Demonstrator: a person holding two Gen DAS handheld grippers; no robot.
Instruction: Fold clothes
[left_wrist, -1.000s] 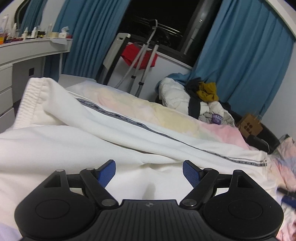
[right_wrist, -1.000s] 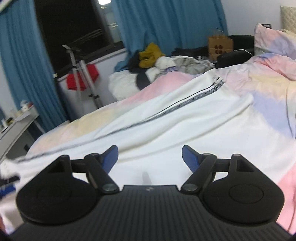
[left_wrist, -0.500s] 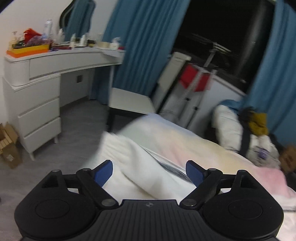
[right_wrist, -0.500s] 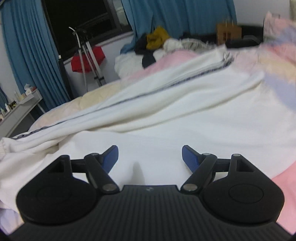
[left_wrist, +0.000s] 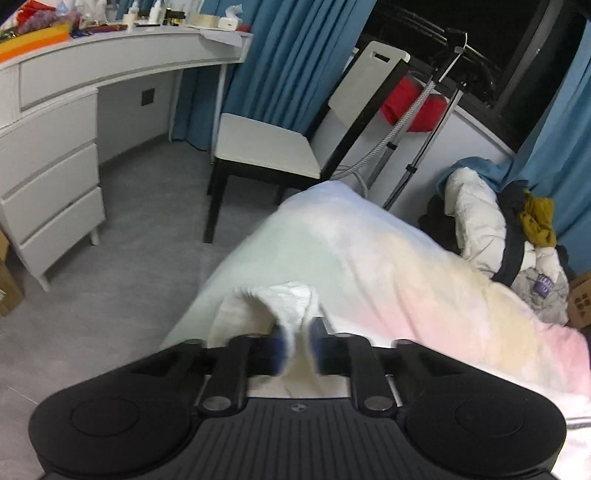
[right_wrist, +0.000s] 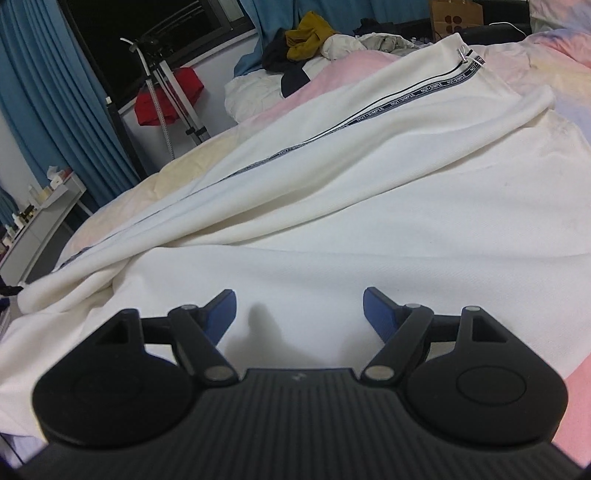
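Observation:
White trousers (right_wrist: 369, 206) with a dark lettered side stripe (right_wrist: 369, 114) lie stretched across a pastel bedspread (left_wrist: 388, 266). Their ribbed waistband end (left_wrist: 288, 299) sits at the bed's edge in the left wrist view. My left gripper (left_wrist: 298, 345) is there, its jaws closing with a fold of the waistband pinched between the blurred blue pads. In the right wrist view my right gripper (right_wrist: 299, 310) hovers just over the middle of the trousers. It is open, with only flat fabric under the gap.
Beyond the bed's edge is grey floor (left_wrist: 129, 258), a white-seated chair (left_wrist: 266, 147) and a white dresser with drawers (left_wrist: 48, 122). A steamer stand (left_wrist: 424, 110) and a heap of clothes (left_wrist: 517, 236) sit by the blue curtains. A cardboard box (right_wrist: 454, 14) stands far right.
My left gripper swept along the trousers to the waistband at the bed's edge and its jaws came together on the fabric. The right gripper sank closer to the cloth and stayed open.

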